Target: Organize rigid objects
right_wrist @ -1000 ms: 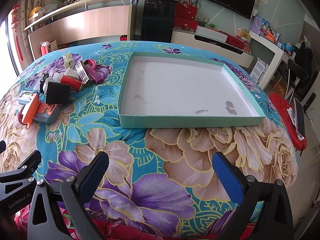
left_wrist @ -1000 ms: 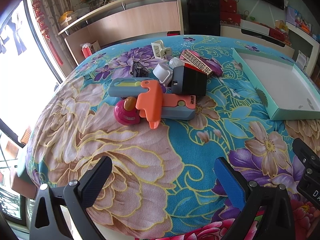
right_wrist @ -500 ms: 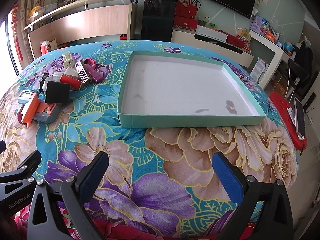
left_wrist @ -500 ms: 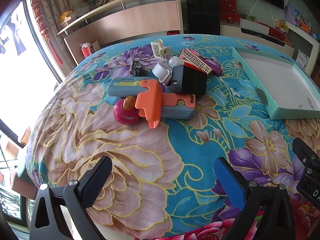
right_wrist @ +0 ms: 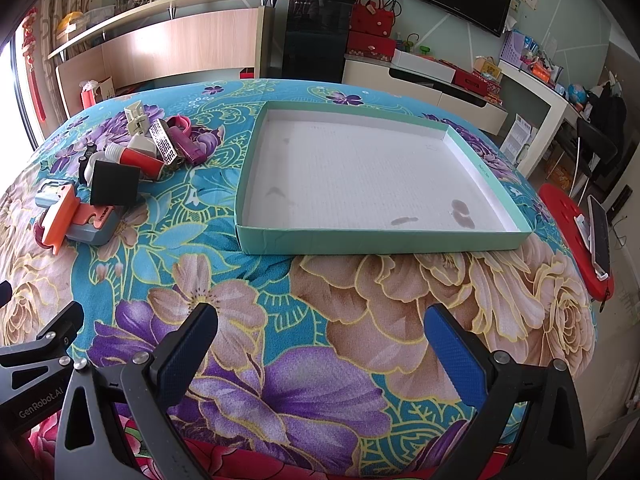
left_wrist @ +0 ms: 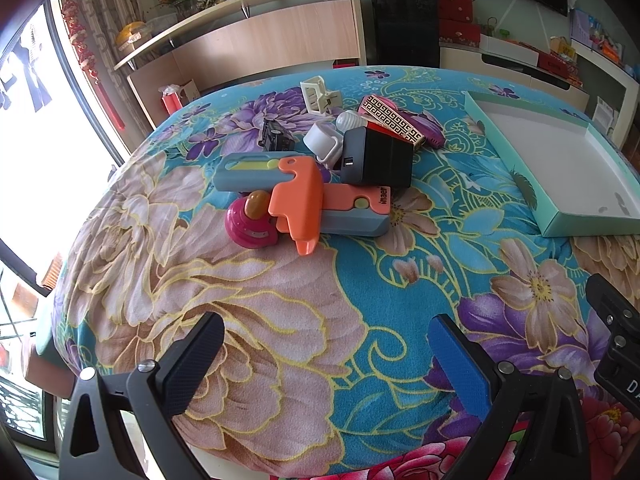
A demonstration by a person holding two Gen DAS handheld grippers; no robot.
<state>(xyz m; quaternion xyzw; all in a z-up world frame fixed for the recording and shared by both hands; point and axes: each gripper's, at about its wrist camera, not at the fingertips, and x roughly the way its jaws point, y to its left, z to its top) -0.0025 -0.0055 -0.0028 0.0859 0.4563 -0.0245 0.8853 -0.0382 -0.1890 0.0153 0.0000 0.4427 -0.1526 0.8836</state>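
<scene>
A pile of small rigid objects lies on the flowered tablecloth: an orange and grey toy (left_wrist: 308,204) (right_wrist: 70,216), a pink round piece (left_wrist: 248,224), a black box (left_wrist: 378,158) (right_wrist: 114,188), a white cap (left_wrist: 322,140), a patterned bar (left_wrist: 394,120) (right_wrist: 164,146) and a cream clip (left_wrist: 318,94). The shallow green tray (right_wrist: 376,240) (left_wrist: 560,216) with a white floor holds nothing. My left gripper (left_wrist: 326,350) is open, low at the near table edge, well short of the pile. My right gripper (right_wrist: 320,340) is open in front of the tray.
A red stool (right_wrist: 576,240) with a phone on it stands right of the table. A wooden counter (right_wrist: 180,44), black cabinet (right_wrist: 316,52) and low white shelves line the far wall. A bright window is at the left.
</scene>
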